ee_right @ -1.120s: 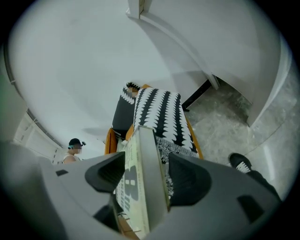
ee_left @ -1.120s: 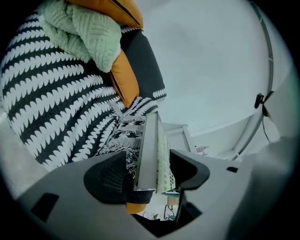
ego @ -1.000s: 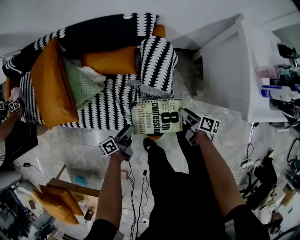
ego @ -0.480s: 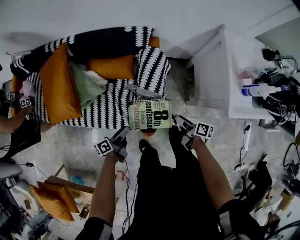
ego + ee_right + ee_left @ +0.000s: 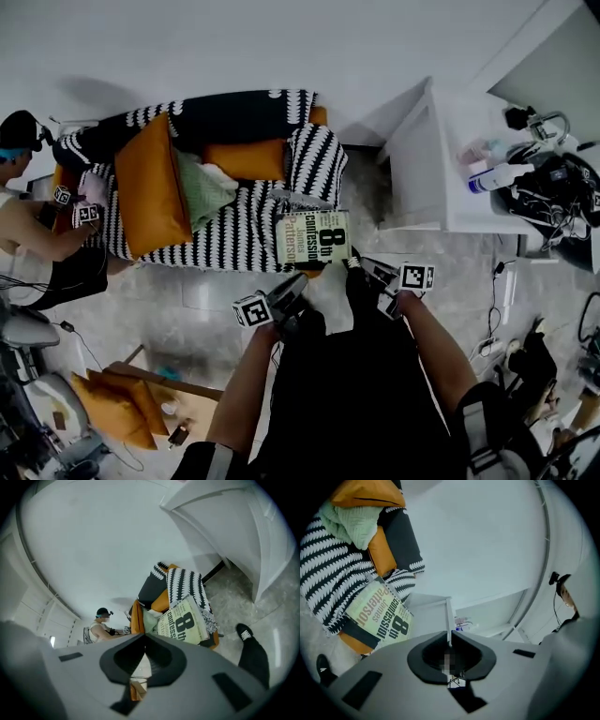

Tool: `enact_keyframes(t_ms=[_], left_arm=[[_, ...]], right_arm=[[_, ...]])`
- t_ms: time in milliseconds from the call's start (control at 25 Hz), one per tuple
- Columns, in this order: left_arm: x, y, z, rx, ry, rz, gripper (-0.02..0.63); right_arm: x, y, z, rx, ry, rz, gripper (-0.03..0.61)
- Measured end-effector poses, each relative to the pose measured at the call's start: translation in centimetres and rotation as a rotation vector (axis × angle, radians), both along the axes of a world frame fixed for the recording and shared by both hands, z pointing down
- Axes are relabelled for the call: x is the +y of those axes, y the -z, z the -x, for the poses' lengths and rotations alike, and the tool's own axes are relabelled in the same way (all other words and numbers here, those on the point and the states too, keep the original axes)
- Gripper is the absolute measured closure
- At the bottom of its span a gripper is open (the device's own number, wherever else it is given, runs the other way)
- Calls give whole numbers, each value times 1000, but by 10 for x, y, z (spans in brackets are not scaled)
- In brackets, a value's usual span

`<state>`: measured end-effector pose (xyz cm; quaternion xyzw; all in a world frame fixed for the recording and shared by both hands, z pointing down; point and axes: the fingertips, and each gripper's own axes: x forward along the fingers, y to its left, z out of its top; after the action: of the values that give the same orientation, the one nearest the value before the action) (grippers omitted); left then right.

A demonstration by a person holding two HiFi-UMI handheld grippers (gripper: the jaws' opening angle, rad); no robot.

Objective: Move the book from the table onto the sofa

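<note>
Lying cover up on the striped sofa [image 5: 234, 225], at the corner nearest the person, is the book [image 5: 314, 238]. Just in front of it and clear of it, the left hand-held gripper [image 5: 296, 283] and the right hand-held gripper [image 5: 364, 266] have just closed their jaws. Both now meet on nothing.

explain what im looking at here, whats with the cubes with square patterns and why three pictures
No robot: a person holds a two-jaw gripper in each hand; the patterned cubes are part of them. The wide picture comes from a camera on the person's head, looking down. The other two come from cameras on the left gripper and the right gripper. The book lies at the front edge of the striped sofa. Both pairs of jaws have just been closing, with nothing between them.
</note>
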<state>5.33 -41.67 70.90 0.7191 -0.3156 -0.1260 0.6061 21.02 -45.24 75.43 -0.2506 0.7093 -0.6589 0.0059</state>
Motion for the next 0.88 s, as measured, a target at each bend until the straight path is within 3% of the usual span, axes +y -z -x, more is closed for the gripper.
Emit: enact_keyframes(t_ms=[120,480,640,880], left_arm=[[15,11,-1,-11,-1,-8,603],[58,43,23,32,-62,-71,603],[78,50,35,45,-75,-52,603],[96,57,40,42,-111,-85,603]], right_arm=[[12,12,4,24,42,-41,569],[57,50,35,16,84,-184,571],[90,63,60,32,135,-264,571],[118,71,81,34,172,-300,572]])
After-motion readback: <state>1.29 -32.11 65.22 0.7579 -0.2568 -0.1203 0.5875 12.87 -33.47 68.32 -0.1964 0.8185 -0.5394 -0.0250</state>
